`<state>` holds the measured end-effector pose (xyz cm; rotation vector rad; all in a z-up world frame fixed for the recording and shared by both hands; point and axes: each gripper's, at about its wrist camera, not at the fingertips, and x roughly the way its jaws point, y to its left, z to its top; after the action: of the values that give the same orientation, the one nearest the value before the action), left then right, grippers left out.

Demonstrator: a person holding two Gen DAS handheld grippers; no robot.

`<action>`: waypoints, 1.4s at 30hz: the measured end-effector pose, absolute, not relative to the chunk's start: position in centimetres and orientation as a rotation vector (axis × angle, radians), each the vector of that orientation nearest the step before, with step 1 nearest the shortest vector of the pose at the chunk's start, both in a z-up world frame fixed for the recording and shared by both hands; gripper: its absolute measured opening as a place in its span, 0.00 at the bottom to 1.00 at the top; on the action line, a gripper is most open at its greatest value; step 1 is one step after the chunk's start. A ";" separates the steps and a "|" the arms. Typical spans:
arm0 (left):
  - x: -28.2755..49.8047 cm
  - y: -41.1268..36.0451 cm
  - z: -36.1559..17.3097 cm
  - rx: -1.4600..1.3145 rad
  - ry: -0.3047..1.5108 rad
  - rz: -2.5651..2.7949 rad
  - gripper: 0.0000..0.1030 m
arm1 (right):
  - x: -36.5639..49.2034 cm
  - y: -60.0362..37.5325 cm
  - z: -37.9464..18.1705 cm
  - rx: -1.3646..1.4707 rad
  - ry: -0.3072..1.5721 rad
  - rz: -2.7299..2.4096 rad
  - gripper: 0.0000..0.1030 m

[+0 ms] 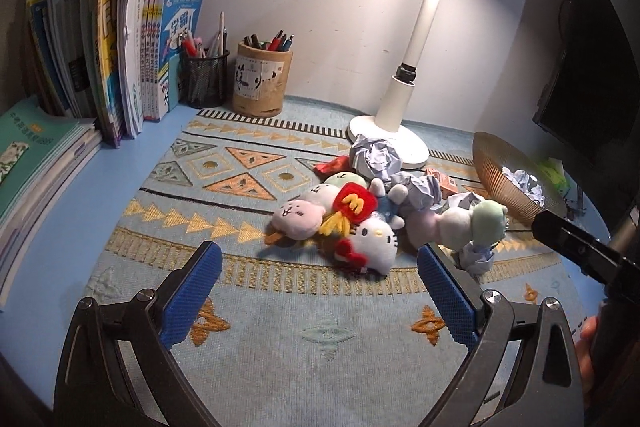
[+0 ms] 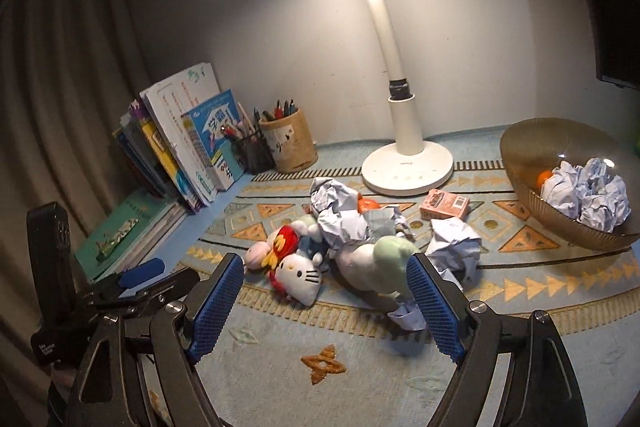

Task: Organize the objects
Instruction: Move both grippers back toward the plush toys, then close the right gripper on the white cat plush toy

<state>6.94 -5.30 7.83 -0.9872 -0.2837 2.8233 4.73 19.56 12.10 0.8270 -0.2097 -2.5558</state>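
Left gripper [image 1: 320,279] spread wide, nothing between its pads; white cat plush [image 1: 370,241] lies just ahead on the patterned mat [image 1: 256,359], touching the red plush [image 1: 356,203]; risk as I judge it: closing here drags a neighbour along, since the toys overlap. Right gripper [image 2: 326,291] also spread and empty; green-and-white plush [image 2: 378,261] lies near its right pad, long axis slanting from near-left to far-right, green end pointing toward the bowl [image 2: 532,143]; crumpled paper [image 2: 408,315] beneath it could snag.

I see a plain grey-white wall [image 2: 460,27] behind the blue worktop [image 1: 52,227], which carries a patterned cloth [image 1: 280,327]. A white desk lamp [image 2: 400,131] glares overhead. Beige curtains [image 2: 60,87] hang at left; a dark monitor [image 1: 580,67] stands right.
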 end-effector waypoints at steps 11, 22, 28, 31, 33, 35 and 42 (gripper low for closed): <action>-1.1 -7.1 5.6 -1.068 -0.096 2.689 0.95 | 2.7 14.4 7.4 1.074 -0.195 -2.427 0.73; -7.1 -5.0 3.2 -1.161 -0.052 2.601 0.91 | -2.8 11.0 3.7 1.238 -0.233 -2.420 0.73; -7.0 -5.0 3.3 -1.141 -0.049 2.619 0.91 | -4.8 10.3 2.6 1.278 -0.272 -2.409 0.73; -7.0 -4.9 3.4 -1.126 -0.027 2.630 0.91 | -5.1 9.8 2.1 1.282 -0.259 -2.413 0.73; -6.9 -4.8 3.5 -1.116 -0.019 2.639 0.91 | -5.2 9.5 2.2 1.275 -0.246 -2.417 0.73; -6.9 -4.7 3.6 -1.110 -0.007 2.650 0.91 | -5.2 9.3 2.1 1.276 -0.235 -2.422 0.73; -6.4 -4.3 3.8 -1.091 0.021 2.665 0.91 | -5.1 8.8 2.3 1.273 -0.183 -2.473 0.54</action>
<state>-6.44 -4.25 3.79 -1.0911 0.0209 2.6653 -5.10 8.80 2.25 1.2725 -0.1833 -2.4727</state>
